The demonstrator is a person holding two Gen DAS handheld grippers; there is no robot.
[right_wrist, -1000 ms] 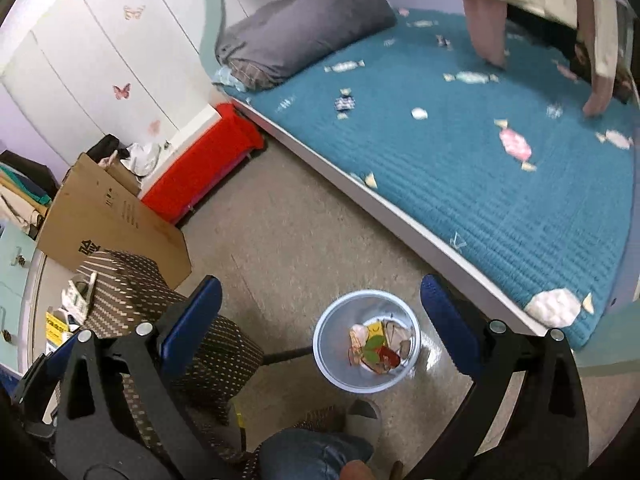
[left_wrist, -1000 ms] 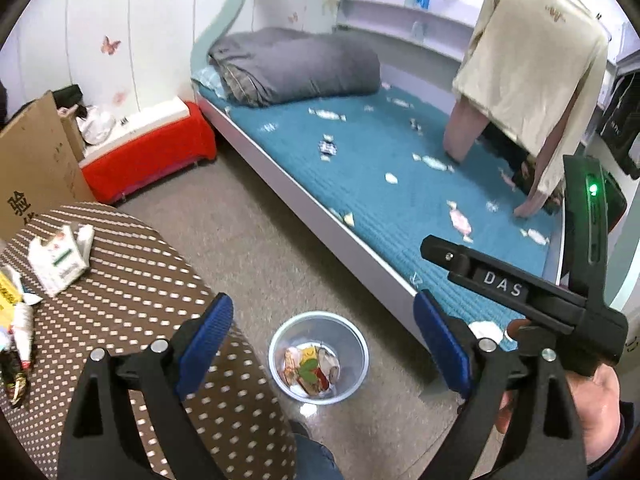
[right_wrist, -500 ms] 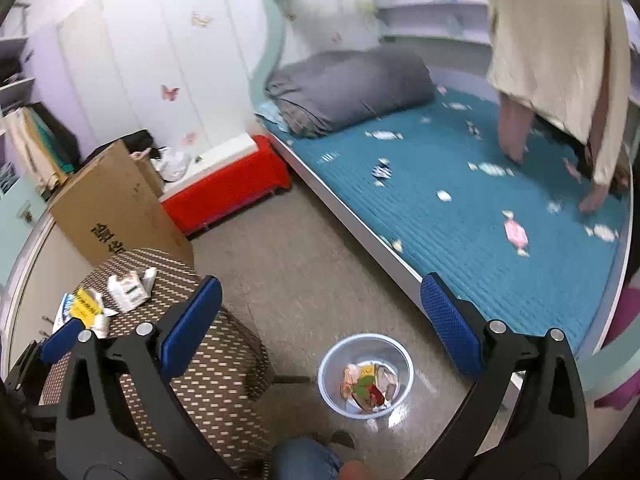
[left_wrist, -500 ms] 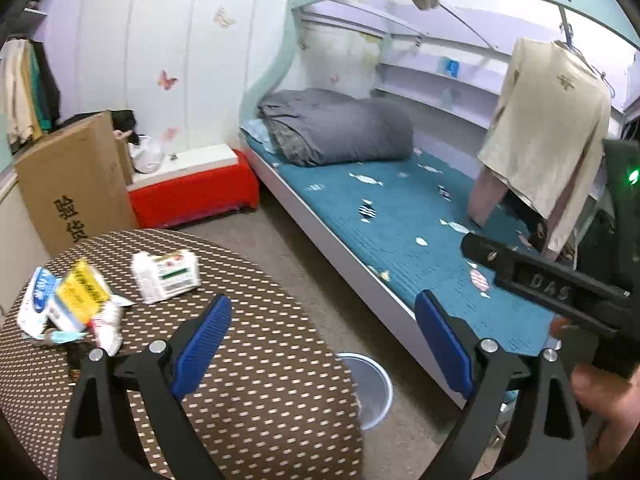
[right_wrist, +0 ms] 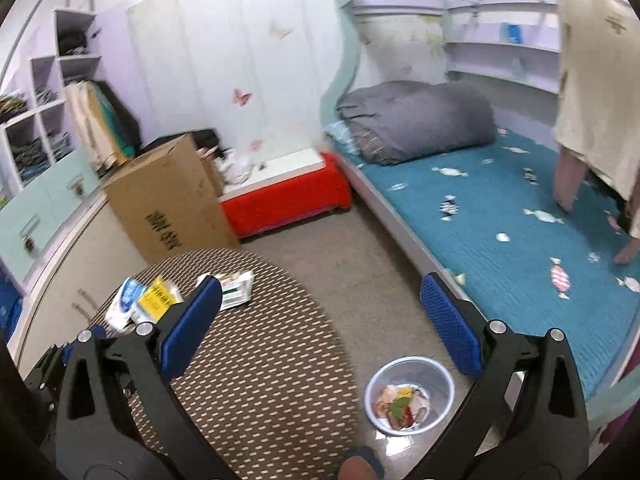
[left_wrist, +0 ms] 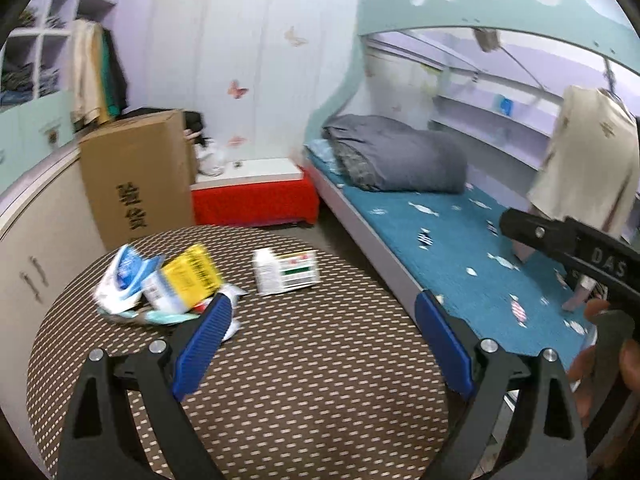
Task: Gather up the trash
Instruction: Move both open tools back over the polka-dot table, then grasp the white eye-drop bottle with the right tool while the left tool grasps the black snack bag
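Note:
A round brown dotted table (left_wrist: pixel 304 392) carries trash at its far left: a blue-white packet (left_wrist: pixel 122 276), a yellow-labelled packet (left_wrist: pixel 188 276) and a white box with red and green print (left_wrist: pixel 288 270). My left gripper (left_wrist: pixel 322 320) is open and empty above the table, near the pile. My right gripper (right_wrist: pixel 320 304) is open and empty, higher up over the table edge and floor. A clear bin (right_wrist: pixel 410 394) with wrappers inside stands on the floor right of the table (right_wrist: pixel 256 368). The same trash (right_wrist: pixel 160 300) shows in the right wrist view.
A bed with a teal cover (right_wrist: pixel 520 232) and grey duvet (right_wrist: pixel 416 120) runs along the right. A cardboard box (right_wrist: pixel 168 200) and a red bench (right_wrist: pixel 288 200) stand behind the table. Clothing (right_wrist: pixel 596 80) hangs over the bed. The right hand and its gripper handle (left_wrist: pixel 592 256) show at the right.
Both grippers have tilted up from looking down at the bin to looking across the table. The left gripper has come closer to the trash pile. Both stay open.

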